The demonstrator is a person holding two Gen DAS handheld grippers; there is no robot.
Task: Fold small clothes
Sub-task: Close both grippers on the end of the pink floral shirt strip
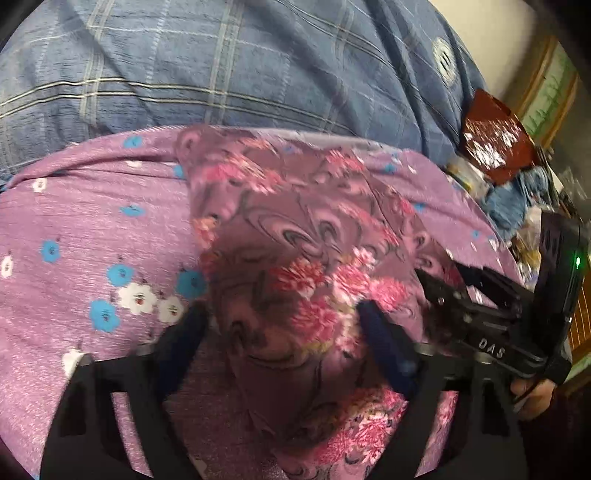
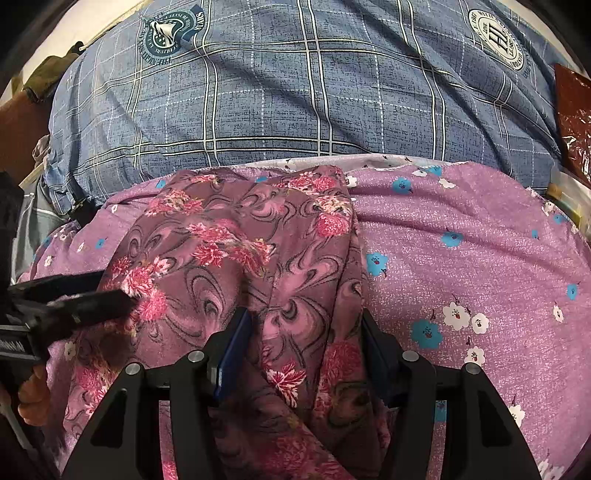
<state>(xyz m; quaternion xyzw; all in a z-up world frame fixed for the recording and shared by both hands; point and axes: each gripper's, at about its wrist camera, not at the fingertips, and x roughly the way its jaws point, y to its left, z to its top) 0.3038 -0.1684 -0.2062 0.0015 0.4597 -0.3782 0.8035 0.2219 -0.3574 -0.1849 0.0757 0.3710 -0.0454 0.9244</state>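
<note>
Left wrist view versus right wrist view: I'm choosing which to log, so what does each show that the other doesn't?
Only the left wrist view shows a cluttered shelf at right.

Only the right wrist view shows a teal crest on the blue plaid sheet.

Both show the dark floral garment lying on the purple flowered cloth, with fabric between the fingers of the left gripper and right gripper.

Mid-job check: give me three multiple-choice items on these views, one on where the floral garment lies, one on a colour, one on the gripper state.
1. The floral garment lies on:
A. purple flowered sheet
B. bare wood
C. a tray

2. The pillow behind is:
A. red
B. blue plaid
C. white

3. The right gripper is:
A. open astride garment
B. away from it
C. holding a hanger

Answers: 1 A, the sheet shows all around the garment. 2 B, blue with pale check lines. 3 A, fingers apart with cloth between; the left gripper likewise.
</note>
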